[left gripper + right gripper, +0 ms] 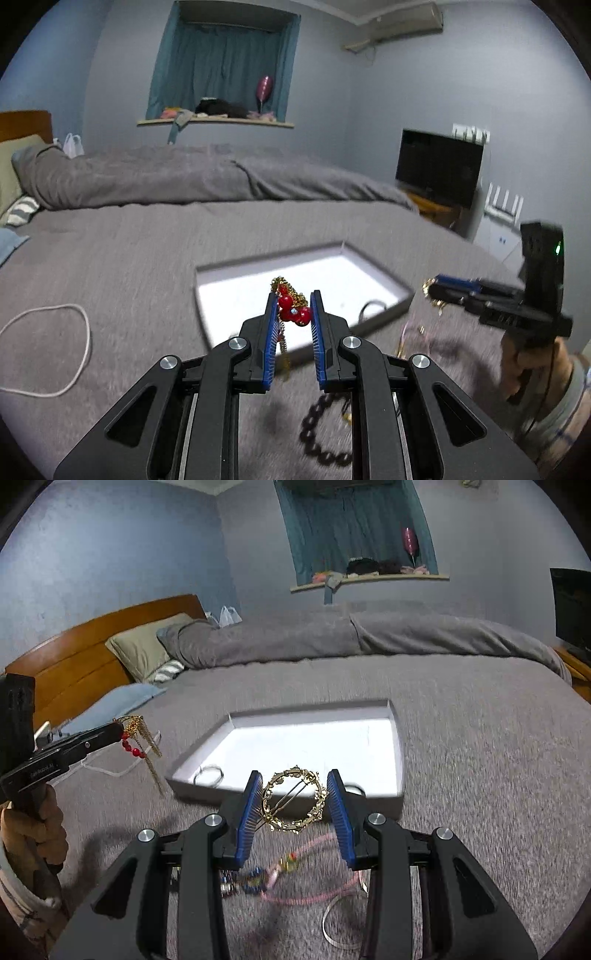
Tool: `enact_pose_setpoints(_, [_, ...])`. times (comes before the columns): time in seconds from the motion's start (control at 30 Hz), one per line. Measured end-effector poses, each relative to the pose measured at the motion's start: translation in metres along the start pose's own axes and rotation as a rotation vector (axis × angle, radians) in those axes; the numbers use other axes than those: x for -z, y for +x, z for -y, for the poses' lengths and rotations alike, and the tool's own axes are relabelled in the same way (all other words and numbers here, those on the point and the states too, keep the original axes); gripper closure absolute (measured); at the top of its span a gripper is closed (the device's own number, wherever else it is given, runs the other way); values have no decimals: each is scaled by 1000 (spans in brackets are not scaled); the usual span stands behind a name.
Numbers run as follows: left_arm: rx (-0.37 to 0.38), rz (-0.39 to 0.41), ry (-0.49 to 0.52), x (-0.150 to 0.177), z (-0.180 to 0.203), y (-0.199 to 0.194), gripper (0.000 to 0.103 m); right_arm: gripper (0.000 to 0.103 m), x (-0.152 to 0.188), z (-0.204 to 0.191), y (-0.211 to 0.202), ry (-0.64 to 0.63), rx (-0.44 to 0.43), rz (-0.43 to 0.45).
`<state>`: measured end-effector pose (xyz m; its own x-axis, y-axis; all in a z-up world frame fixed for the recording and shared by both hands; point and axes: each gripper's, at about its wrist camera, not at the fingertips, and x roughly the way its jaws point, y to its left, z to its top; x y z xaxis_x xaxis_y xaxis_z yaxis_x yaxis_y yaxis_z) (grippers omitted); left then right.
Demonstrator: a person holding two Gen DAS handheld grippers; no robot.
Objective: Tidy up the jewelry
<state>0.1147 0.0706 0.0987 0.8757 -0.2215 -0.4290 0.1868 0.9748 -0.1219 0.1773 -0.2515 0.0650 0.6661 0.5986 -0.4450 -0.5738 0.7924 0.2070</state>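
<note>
The left claw [293, 314] is clenched on a red-bead and gold-chain piece [291, 308], whose chains dangle below the blue pads, lifted clear of the grey bed cover [129, 258] and hanging in front of the near edge of the shallow white box [391, 280]. The right claw [295, 797] grasps a round gold brooch [293, 799] by its rim, the pin bar showing across its middle; it too is held above the bed, just short of the box's near wall.

The sorting looks only begun. Inside the box a thin ring-shaped bangle [208, 774] lies near one corner; a second dark loop at the near wall is half hidden by the right claw's finger, so I cannot say what it is. The rest of the box floor is bare.

Still out on the bed cover: a dark beaded bracelet [317, 439] just below the left claw, a pink cord necklace [314, 893] with a small coloured charm, a little blue-toned piece [255, 880] too blurred to name, and a plain silver bangle [334, 923]. A white cord loop [48, 350] lies well apart to one side. Both held pieces have yet to go in, then those leftovers.
</note>
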Motion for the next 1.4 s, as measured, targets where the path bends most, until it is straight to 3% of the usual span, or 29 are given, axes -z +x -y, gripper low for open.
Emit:
enact_pose_setpoints(0.13, [16, 26, -14, -14, -2, 6, 85, 67, -13, 2, 10, -10, 17, 26])
enact_pose_setpoints(0.4, [23, 35, -24, -30, -4, 31, 85, 67, -23, 13, 49, 28, 15, -26])
enact_pose_setpoints(0.87, [12, -131, -16, -4, -3, 123, 85, 67, -25, 3, 109, 1, 22, -162])
enact_pose_setpoints(1.2, [13, -238, 23, 9, -1, 152, 85, 67, -16, -3, 144, -34, 67, -294])
enact_pose_setpoints(1.4, [4, -253, 25, 12, -3, 150, 85, 67, -14, -4, 149, -39, 79, -313])
